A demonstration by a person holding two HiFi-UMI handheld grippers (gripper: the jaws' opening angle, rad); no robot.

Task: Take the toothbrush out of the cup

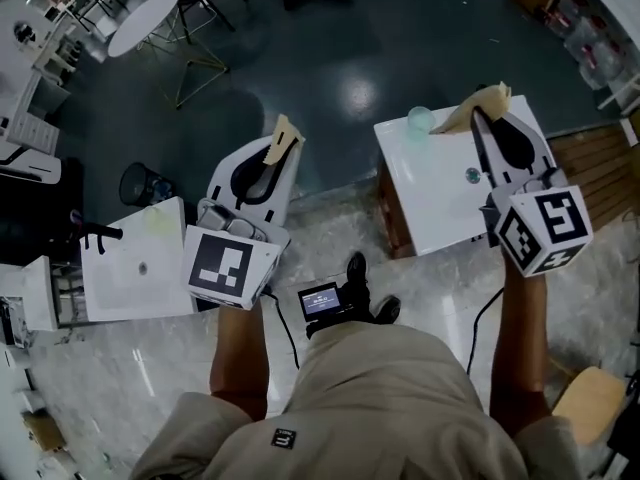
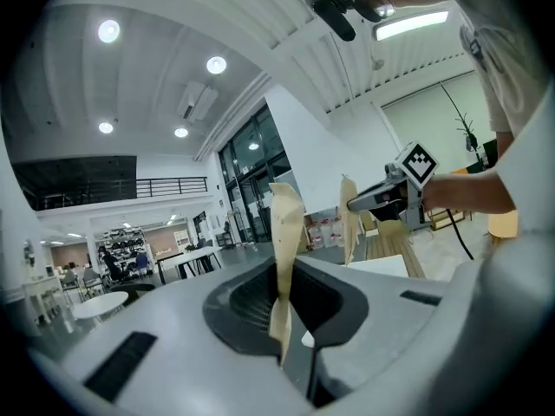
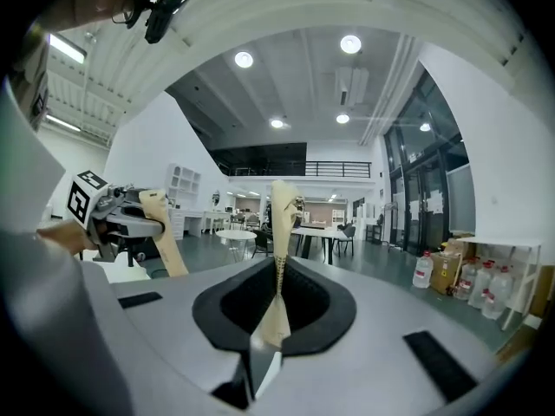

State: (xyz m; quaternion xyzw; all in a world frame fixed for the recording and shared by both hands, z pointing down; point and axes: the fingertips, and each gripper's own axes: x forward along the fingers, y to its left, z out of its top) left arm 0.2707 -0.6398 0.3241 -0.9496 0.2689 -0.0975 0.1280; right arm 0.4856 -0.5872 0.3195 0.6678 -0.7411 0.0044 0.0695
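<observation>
A pale green translucent cup [image 1: 420, 119] stands at the far edge of a small white table [image 1: 440, 203]; no toothbrush shows in it from here. My right gripper [image 1: 490, 96] is held high above that table, tan pads pressed together with nothing between them. My left gripper [image 1: 285, 130] is raised over the floor to the table's left, also shut and empty. In the left gripper view the left gripper's [image 2: 284, 202] shut pads point level into the hall, with the right gripper [image 2: 388, 196] to the side. The right gripper view shows the right gripper's [image 3: 282, 196] closed pads and the left gripper [image 3: 130, 219].
A second white table [image 1: 135, 268] sits at the lower left, with a black bin [image 1: 145, 183] behind it. A round white table [image 1: 143, 20] with chairs stands far left. Wooden decking [image 1: 595, 163] and a wooden stool [image 1: 590, 403] lie at right. A small dark object [image 1: 472, 175] lies on the cup's table.
</observation>
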